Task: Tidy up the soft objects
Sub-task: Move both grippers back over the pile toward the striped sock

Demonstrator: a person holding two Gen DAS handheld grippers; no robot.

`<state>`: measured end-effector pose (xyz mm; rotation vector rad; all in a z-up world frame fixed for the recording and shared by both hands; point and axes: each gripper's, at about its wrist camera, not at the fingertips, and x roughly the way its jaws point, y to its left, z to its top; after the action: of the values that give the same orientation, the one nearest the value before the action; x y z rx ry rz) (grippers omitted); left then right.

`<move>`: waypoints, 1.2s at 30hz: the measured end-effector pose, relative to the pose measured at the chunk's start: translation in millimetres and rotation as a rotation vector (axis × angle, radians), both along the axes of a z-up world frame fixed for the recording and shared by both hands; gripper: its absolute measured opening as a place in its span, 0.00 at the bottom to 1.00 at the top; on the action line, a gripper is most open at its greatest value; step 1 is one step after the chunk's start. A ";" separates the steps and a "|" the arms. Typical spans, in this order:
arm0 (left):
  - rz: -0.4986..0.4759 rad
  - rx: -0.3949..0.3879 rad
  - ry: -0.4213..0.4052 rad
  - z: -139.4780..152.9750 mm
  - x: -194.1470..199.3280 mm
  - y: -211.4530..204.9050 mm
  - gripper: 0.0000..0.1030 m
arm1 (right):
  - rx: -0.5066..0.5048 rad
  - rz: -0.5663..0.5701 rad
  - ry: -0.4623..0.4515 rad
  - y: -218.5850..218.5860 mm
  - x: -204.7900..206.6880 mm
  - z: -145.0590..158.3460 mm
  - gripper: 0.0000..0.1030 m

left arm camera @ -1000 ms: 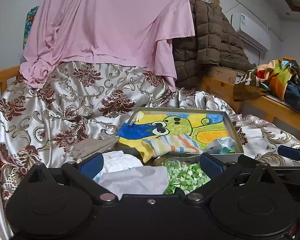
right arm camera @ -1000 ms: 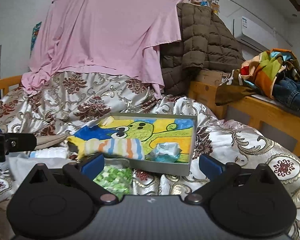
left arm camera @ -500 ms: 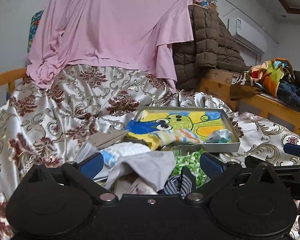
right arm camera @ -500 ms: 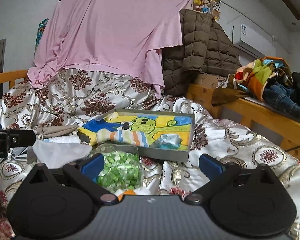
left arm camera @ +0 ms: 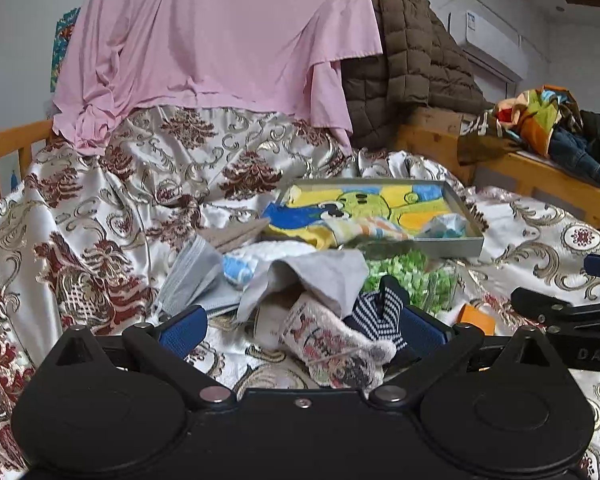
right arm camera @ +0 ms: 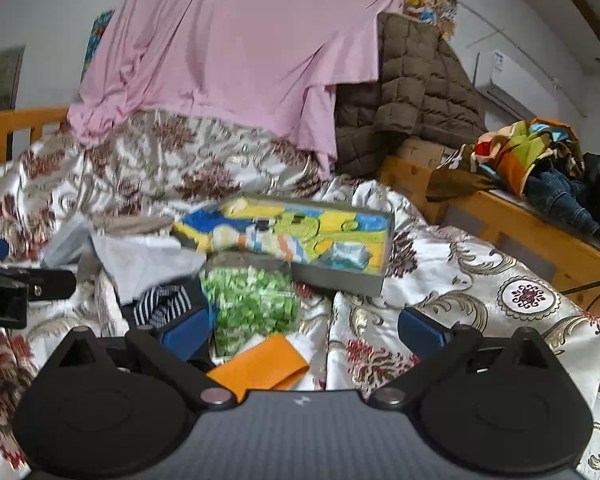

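Hovering over a patterned bedspread [left arm camera: 112,216], the left gripper [left arm camera: 302,330] and right gripper [right arm camera: 304,330] both have their jaws spread apart, holding nothing. A heap of small soft items, including a patterned sock [left arm camera: 332,346] and a striped sock [right arm camera: 164,300], lies just before a grey tray [left arm camera: 452,246].

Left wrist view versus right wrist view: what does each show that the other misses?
Only the left wrist view shows the pink patterned sock lying between the open left gripper fingers. Only the right wrist view shows the whole orange piece between the open right gripper fingers. Both show the cartoon tray, green-patterned bag and striped sock.
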<state>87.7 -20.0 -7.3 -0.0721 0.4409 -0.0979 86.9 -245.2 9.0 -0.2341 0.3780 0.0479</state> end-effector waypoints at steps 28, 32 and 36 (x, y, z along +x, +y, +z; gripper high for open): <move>-0.052 -0.151 0.182 -26.7 39.1 6.4 0.99 | -0.364 0.196 0.065 58.1 27.4 -53.8 1.00; -0.022 -0.218 0.219 -29.6 52.0 10.9 0.99 | -0.372 0.231 0.063 61.4 35.0 -58.1 1.00; -0.025 -0.250 0.252 -33.1 61.4 10.0 0.99 | -0.399 0.284 0.055 65.1 43.2 -63.6 0.99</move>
<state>149.0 -10.0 -40.4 -0.3279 0.6801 -0.1690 130.0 -180.1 -54.6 -0.6814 0.4047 0.2602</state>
